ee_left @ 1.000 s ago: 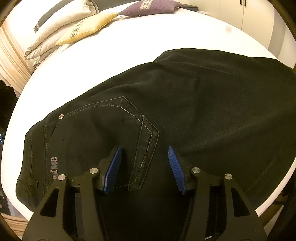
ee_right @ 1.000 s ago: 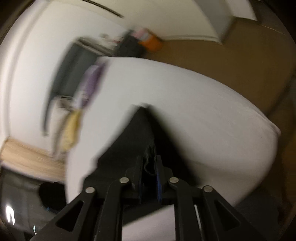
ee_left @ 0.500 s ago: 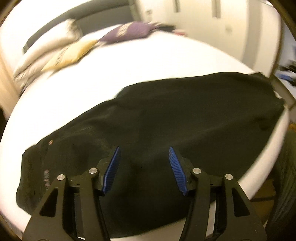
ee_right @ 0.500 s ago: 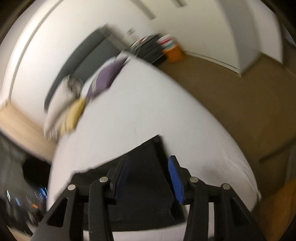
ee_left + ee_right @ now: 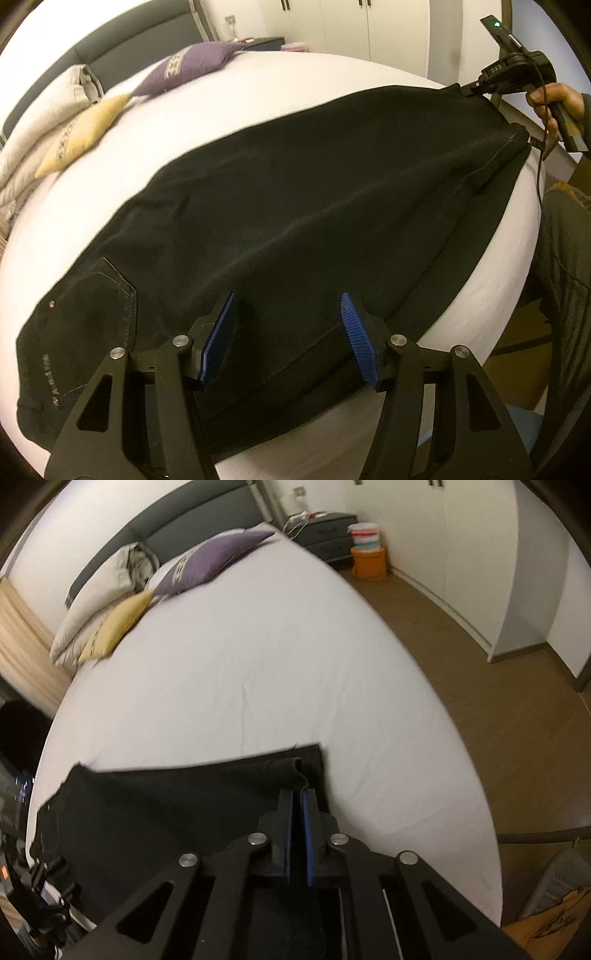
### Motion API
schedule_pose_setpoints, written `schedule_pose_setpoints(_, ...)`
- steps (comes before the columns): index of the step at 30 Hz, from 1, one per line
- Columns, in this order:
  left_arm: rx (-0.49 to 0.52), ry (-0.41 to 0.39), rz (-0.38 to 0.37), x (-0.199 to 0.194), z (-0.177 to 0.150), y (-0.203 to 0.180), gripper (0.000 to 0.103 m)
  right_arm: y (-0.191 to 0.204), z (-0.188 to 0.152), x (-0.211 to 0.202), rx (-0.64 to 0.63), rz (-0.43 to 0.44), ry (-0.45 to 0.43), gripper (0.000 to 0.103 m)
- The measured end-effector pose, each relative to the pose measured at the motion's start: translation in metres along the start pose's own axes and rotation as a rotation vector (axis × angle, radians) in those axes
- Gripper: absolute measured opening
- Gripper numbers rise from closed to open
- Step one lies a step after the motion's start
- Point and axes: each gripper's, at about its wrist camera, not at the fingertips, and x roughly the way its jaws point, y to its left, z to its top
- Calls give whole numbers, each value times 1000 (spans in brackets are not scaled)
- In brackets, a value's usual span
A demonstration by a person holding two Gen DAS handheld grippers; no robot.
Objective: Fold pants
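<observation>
In the left wrist view the black pants (image 5: 295,206) lie lengthwise across the near part of the white bed (image 5: 295,88), the waistband and a stitched back pocket at the near left, the leg cuffs far off at the right edge. The left gripper (image 5: 288,332) hovers just above the seat of the pants with its blue pads spread wide and nothing between them. At the far right a hand (image 5: 557,103) holds the other tool at the cuffs. A purple pillow (image 5: 188,66) and a yellow pillow (image 5: 81,133) sit well apart from the pants near the headboard. In the right wrist view the right gripper (image 5: 297,816) has its pads pressed together on the rolled cuff edge of the pants (image 5: 177,805), which stretch away to the left, while bare sheet fills the far side and the floor lies to the right. The risk, as I judge it, is that the pinch takes only one layer of the cuffs, so the legs split apart when lifted; with the left side unheld, a pull could also drag the whole garment toward the bed's edge.
</observation>
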Motion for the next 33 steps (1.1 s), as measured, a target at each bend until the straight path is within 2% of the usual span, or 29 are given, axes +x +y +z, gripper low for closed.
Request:
schedule_pose_setpoints(5, 24, 40, -64, 9, 1, 9, 57, -2, 13, 2, 20, -34, -22, 2)
schedule_pose_setpoints(7, 50, 51, -91, 10, 2, 15, 57, -10, 18, 13, 51, -101, -21, 1)
schedule_pose_setpoints(10, 84, 68, -113, 14, 5, 18, 57, -38, 19, 30, 138, -161, 48, 0)
schedule_pose_setpoints(11, 97, 69, -113, 15, 6, 18, 57, -40, 17, 19, 164, -175, 30, 6)
schedule_pose_setpoints(12, 107, 70, -110, 15, 6, 18, 57, -32, 14, -1, 146, -167, -8, 7)
schedule_pose_setpoints(13, 114, 66, -106, 16, 6, 17, 57, -23, 11, -17, 117, -121, -51, 7)
schedule_pose_setpoints(14, 114, 65, -105, 17, 6, 16, 57, -12, 3, -37, 86, -36, -90, 14)
schedule_pose_setpoints(15, 113, 65, -107, 17, 3, 16, 57, 5, -9, -59, 52, 85, -113, 23)
schedule_pose_setpoints(16, 110, 64, -110, 18, 3, 17, 57, 16, -20, -70, 35, 151, -117, 49)
schedule_pose_setpoints(17, 109, 60, -111, 18, 4, 19, 57, 30, -36, -80, 34, 214, -105, 65)
schedule_pose_setpoints(18, 111, 57, -109, 17, 4, 19, 57, 39, -52, -83, 68, 291, -75, 65)
schedule_pose_setpoints(20, 122, 50, -102, 11, -2, 16, 57, 46, -84, -71, 225, 521, 25, 64)
schedule_pose_setpoints(21, 122, 48, -99, 10, -4, 15, 57, 49, -99, -60, 303, 606, 65, 64)
schedule_pose_setpoints(22, 118, 48, -99, 10, -4, 15, 57, 52, -112, -51, 358, 641, 78, 61)
schedule_pose_setpoints(24, 107, 48, -103, 4, -6, 13, 57, 58, -127, -34, 416, 678, 87, 53)
schedule_pose_setpoints(26, 95, 49, -111, 5, -5, 15, 57, 64, -136, -18, 457, 719, 140, 48)
schedule_pose_setpoints(28, 79, 49, -122, 6, -4, 17, 57, 74, -141, -7, 467, 723, 189, 47)
schedule_pose_setpoints(30, 44, 51, -142, 8, -6, 23, 57, 72, -144, 7, 537, 740, 245, 47)
schedule_pose_setpoints(33, 27, 45, -152, 8, -8, 25, 57, 71, -151, 13, 584, 736, 260, 47)
